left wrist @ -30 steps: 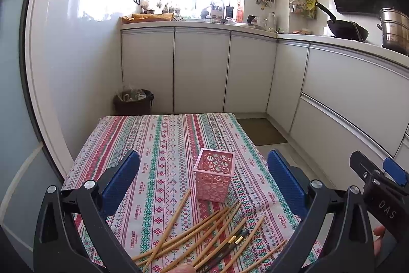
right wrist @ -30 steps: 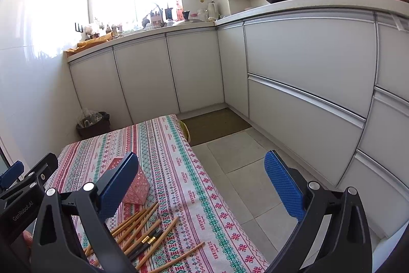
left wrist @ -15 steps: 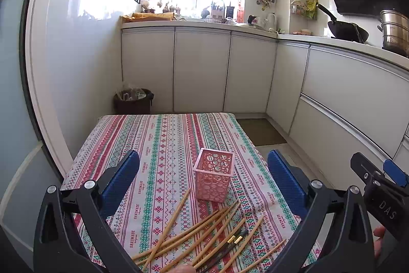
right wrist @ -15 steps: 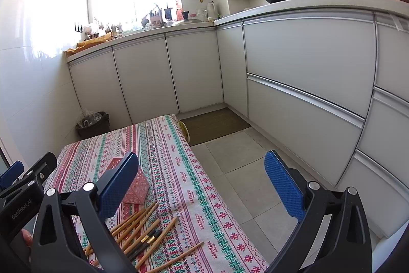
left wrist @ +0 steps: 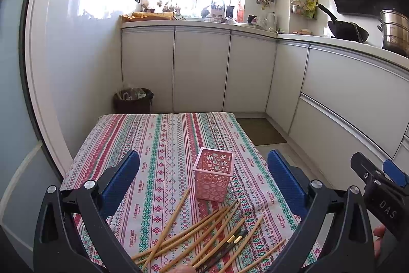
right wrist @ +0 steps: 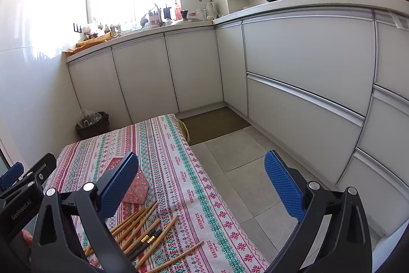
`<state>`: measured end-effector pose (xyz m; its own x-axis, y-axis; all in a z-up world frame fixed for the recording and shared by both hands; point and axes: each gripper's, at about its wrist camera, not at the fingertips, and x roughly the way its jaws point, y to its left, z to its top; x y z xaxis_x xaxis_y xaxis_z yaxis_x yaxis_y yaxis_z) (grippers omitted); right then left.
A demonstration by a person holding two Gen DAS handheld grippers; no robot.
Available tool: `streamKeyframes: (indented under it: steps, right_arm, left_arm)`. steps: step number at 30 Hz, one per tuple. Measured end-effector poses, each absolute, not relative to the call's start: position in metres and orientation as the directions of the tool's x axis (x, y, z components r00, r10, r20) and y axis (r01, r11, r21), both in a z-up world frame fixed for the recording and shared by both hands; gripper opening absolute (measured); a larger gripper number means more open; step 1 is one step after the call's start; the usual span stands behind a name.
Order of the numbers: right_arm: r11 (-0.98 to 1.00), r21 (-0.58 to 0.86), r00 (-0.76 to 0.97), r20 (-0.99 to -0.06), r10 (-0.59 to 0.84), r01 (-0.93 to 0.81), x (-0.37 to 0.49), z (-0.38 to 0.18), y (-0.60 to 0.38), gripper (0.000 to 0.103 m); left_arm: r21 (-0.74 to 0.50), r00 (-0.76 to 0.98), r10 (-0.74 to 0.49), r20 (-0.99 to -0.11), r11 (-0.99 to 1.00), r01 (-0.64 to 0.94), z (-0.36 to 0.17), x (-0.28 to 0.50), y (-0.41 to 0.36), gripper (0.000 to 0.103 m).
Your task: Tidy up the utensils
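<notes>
1. The chopsticks [left wrist: 204, 234] lie scattered and crossing on the near part of the table, just in front of the pink basket [left wrist: 213, 177], which stands upright.
2. They look light, stiff, thin and smooth, so likely to roll or slip. A pinch near the middle of a single stick at the edge of the pile seems safest.
3. The left gripper [left wrist: 204, 183] hangs above the pile, jaws wide, holding nothing. The right gripper [right wrist: 202, 186] is off the table's right edge, also wide and empty.
4. The tablecloth [left wrist: 166, 140] is patterned fabric and may bunch. White cabinets [right wrist: 306, 63] stand close around and a bin [left wrist: 133, 100] sits far left.
</notes>
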<state>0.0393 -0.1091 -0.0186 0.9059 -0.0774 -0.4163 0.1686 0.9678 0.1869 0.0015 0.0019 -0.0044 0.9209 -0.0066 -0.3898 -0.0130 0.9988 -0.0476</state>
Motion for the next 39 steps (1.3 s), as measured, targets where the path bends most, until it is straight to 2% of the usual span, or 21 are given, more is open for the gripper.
streamKeyframes:
  steps: [22, 26, 29, 35, 39]
  right_arm:
    - [0.965, 0.192, 0.9, -0.427, -0.084, 0.181, 0.041, -0.02, -0.113, 0.096]
    - [0.955, 0.228, 0.89, -0.451, -0.069, 0.19, 0.044, -0.023, -0.122, 0.096]
    - [0.944, 0.267, 0.879, -0.475, -0.044, 0.192, 0.049, -0.026, -0.13, 0.096]
    - [0.939, 0.29, 0.872, -0.489, -0.023, 0.187, 0.05, -0.029, -0.135, 0.096]
    - [0.937, 0.298, 0.857, -0.516, -0.003, 0.183, 0.055, -0.033, -0.141, 0.096]
  left_arm:
    - [-0.076, 0.912, -0.005, -0.411, 0.997, -0.029, -0.007, 0.007, 0.015, 0.096]
    - [-0.1, 0.863, 0.014, -0.506, 0.992, -0.075, -0.016, 0.025, 0.039, 0.096]
    - [-0.063, 0.781, 0.032, -0.624, 0.994, -0.09, -0.038, 0.043, 0.049, 0.096]
    - [0.005, 0.603, 0.05, -0.796, 0.997, -0.077, -0.083, 0.069, 0.052, 0.096]
    - [0.015, 0.491, 0.051, -0.87, 0.997, -0.079, -0.106, 0.078, 0.055, 0.096]
